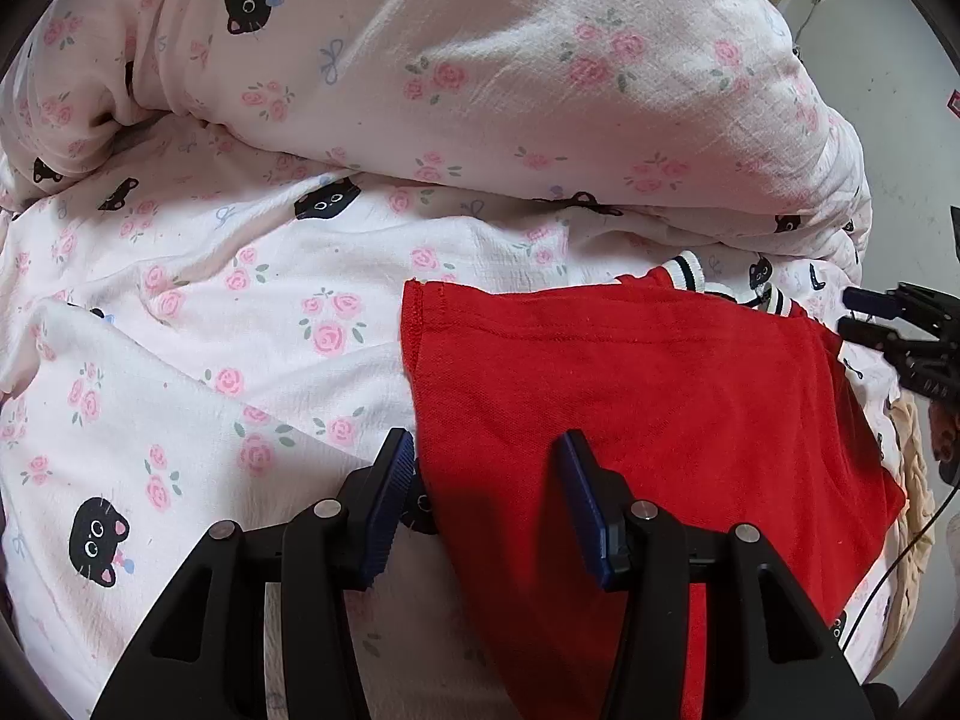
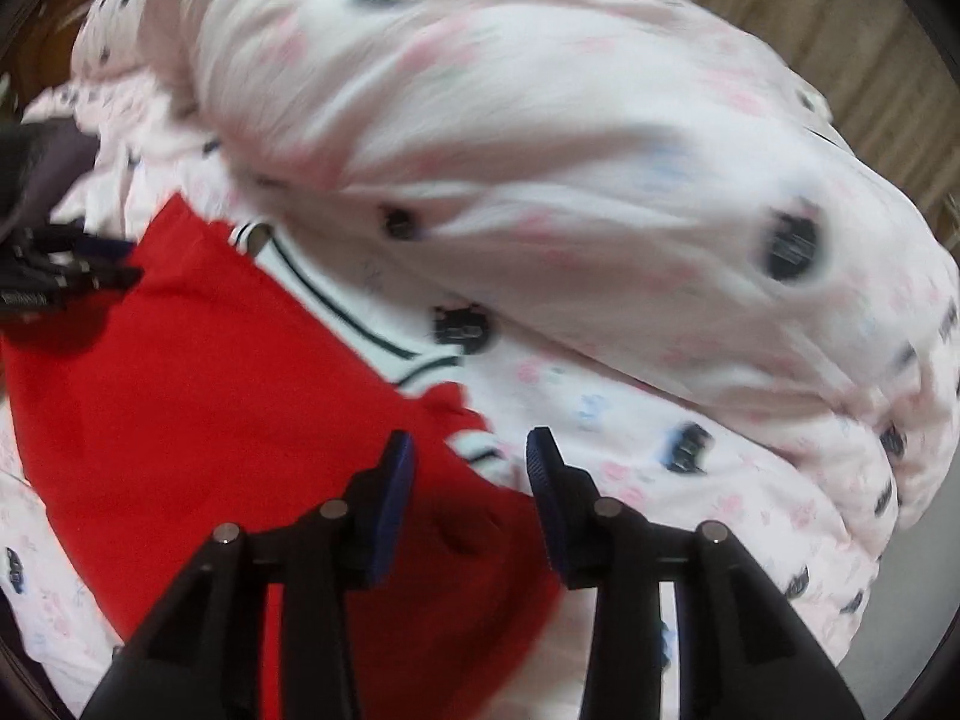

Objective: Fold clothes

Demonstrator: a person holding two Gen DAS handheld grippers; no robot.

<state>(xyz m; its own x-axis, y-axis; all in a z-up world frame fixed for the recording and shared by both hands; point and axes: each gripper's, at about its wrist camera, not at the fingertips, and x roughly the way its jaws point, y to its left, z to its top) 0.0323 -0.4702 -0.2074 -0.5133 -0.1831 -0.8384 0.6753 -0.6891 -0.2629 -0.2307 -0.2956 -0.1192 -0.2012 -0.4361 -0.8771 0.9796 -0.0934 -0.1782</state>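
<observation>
- The red shirt (image 1: 648, 396) lies flat on the bed sheet (image 1: 198, 324), a pale pink print of roses and black cat faces; in the left wrist view it fills the lower right, with a stitched hem along its far left edge.
- A white ribbed collar with dark stripes (image 1: 696, 273) shows at the shirt's far edge, next to the bunched duvet.
- In the right wrist view the same red shirt (image 2: 198, 384) spreads across the lower left, and its striped white trim (image 2: 372, 324) runs diagonally along the upper right edge; this view is blurred, so fine detail is lost.
- The left gripper (image 1: 486, 468) hovers low over the near left edge of the shirt, its blue-padded fingers (image 1: 393, 498) set wide apart, one over the sheet and one over the red cloth; nothing is held between them.
- The right gripper (image 2: 471, 468) sits over the shirt's corner near a striped cuff (image 2: 480, 450), fingers apart and not clamped on the cloth.
- From the left wrist view the right gripper (image 1: 864, 312) appears at the far right edge beside the shirt's collar end.
- A thick duvet (image 1: 480, 60) in the same print is heaped behind the shirt, across the upper part of both views.
- Grey floor (image 1: 900, 120) shows past the bed's right side.
</observation>
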